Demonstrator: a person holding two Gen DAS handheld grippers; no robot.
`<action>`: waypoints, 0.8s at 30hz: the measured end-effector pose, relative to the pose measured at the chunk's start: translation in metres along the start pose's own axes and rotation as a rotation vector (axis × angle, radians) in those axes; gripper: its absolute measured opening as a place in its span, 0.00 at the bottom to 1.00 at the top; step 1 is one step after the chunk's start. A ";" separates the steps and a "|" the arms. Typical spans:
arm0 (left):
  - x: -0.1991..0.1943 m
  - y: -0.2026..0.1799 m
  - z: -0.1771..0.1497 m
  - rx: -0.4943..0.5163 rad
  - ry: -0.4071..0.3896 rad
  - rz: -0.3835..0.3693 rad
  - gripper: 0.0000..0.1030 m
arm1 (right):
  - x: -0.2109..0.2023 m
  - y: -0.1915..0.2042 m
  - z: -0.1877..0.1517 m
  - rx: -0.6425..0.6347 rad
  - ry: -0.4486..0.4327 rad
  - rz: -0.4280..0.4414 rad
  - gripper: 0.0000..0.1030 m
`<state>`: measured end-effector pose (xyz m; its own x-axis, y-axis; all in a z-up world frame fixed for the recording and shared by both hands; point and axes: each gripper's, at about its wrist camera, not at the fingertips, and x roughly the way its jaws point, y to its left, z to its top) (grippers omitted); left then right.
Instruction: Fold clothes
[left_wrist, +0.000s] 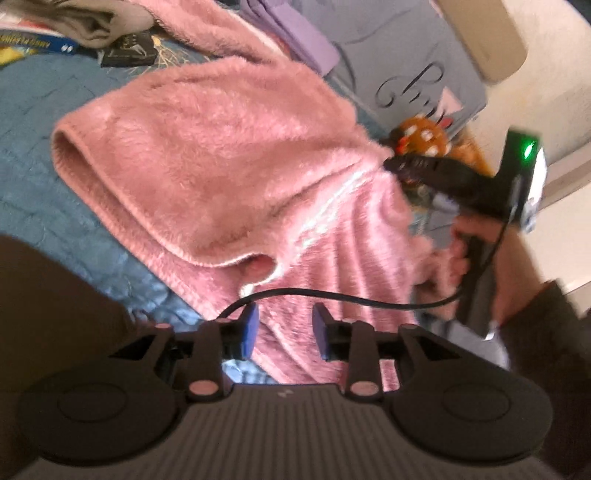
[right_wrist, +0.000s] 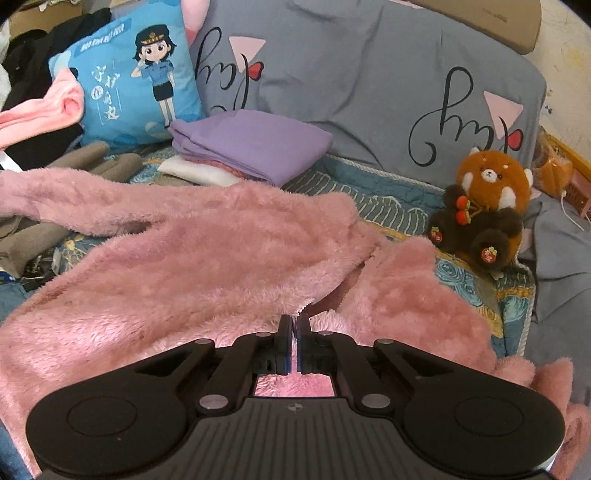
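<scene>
so the pink fleece (right_wrist: 207, 266) lies spread over the blue quilt (left_wrist: 33, 122) on the bed, one fold of it turned back on itself with its hemmed edge showing in the left wrist view. the left gripper (left_wrist: 283, 330) hangs just above the fleece with its blue pads parted a little way and nothing pinched between them; only fabric shows behind the gap. a black cable (left_wrist: 332, 297) loops across in front of those pads. the right gripper (right_wrist: 294, 332) has its jaws drawn nearly together, and a thin bit of pink seems to sit in the slit between the pads, though the view there is too tight to be sure. in the left view that right gripper (left_wrist: 391, 164) is blurred at the fleece's far edge, held by a hand (left_wrist: 491, 251) in a dark sleeve. behind the fleece a folded purple cloth (right_wrist: 251, 144) rests on a white one, near a blue cartoon pillow (right_wrist: 129, 85) and a grey pillow (right_wrist: 369, 81) with script lettering. a plush red panda (right_wrist: 484, 210) sits on the quilt to the right of the fleece, just beside its edge. grey-brown clothes (right_wrist: 88, 162) lie at the left.
</scene>
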<state>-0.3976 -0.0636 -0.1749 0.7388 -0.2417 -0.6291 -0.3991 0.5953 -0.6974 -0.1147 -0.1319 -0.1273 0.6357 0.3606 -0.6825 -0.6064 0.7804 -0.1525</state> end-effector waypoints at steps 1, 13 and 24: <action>-0.007 0.005 0.002 -0.025 -0.012 -0.029 0.37 | -0.001 -0.001 -0.001 0.003 -0.003 0.004 0.03; -0.004 0.011 0.032 0.057 -0.027 0.009 0.62 | -0.008 -0.006 -0.007 0.020 -0.010 0.020 0.03; 0.056 -0.006 0.043 0.077 0.069 0.061 0.41 | -0.014 -0.010 -0.012 0.031 -0.011 0.033 0.03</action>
<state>-0.3303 -0.0479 -0.1916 0.6738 -0.2539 -0.6939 -0.3977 0.6669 -0.6302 -0.1229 -0.1508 -0.1251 0.6213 0.3917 -0.6786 -0.6118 0.7837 -0.1078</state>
